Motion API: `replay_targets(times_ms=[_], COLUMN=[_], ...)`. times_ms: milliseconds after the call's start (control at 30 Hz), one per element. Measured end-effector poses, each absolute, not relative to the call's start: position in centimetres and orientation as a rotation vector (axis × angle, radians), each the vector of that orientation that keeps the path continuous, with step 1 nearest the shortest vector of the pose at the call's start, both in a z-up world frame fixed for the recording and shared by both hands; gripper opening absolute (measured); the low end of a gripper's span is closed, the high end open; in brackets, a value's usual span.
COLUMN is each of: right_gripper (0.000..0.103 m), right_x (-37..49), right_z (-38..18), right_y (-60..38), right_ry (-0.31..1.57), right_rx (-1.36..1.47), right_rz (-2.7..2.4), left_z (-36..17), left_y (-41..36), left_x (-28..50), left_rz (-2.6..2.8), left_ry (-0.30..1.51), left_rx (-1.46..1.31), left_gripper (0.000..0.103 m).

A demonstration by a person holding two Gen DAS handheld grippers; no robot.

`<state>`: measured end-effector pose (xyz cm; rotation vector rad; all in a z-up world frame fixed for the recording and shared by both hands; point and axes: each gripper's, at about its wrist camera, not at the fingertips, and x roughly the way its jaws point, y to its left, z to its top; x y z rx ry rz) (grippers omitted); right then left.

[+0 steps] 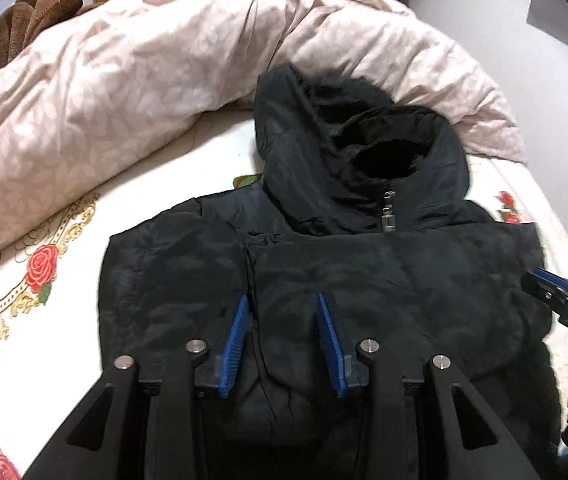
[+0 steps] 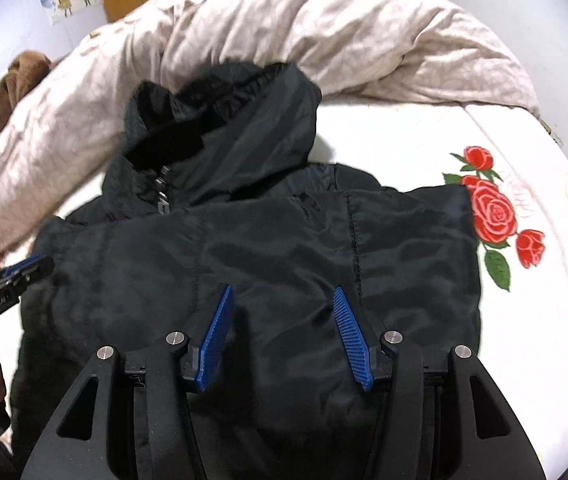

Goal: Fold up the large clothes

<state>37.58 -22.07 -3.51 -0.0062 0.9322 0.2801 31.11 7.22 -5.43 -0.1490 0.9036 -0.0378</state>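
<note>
A black hooded jacket (image 1: 364, 272) (image 2: 243, 240) lies flat on the bed, front up, sleeves folded in. Its hood (image 1: 364, 140) (image 2: 223, 120) points toward the duvet, and a metal zipper pull (image 1: 388, 216) (image 2: 162, 200) sits at the collar. My left gripper (image 1: 284, 298) hovers over the jacket's left half, blue pads apart, nothing between them. My right gripper (image 2: 282, 289) hovers over the right half, pads wider apart and also empty. Each gripper shows in the other's view: the right one (image 1: 552, 292) at the jacket's right edge, the left one (image 2: 23, 270) at its left edge.
A rumpled beige duvet (image 1: 123, 80) (image 2: 324, 20) is bunched along the far side of the bed. A brown plush blanket (image 1: 31, 12) (image 2: 15, 80) lies at the far left. The white sheet with red roses (image 1: 43, 268) (image 2: 492, 212) shows on both sides of the jacket.
</note>
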Motion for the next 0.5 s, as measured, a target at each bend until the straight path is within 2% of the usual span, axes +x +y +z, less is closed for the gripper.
replay_targets(times_ms=[300,500], right_gripper=[0.053,0.054], right_x=[35.7,38.3], right_z=[1.7,3.3], right_y=[-21.6,-20.5], right_ry=[0.858,0.847], right_rx=[0.056,0.018], right_rz=[0.337,0.352], left_z=[-1.3,0.4], left_y=[7.0,7.2], left_x=[28.7,32.2], left_rz=[-0.09,-0.092], left_ry=[0.891,0.875], left_rx=[-0.205,-0.193], left_gripper=[0.051,0.052])
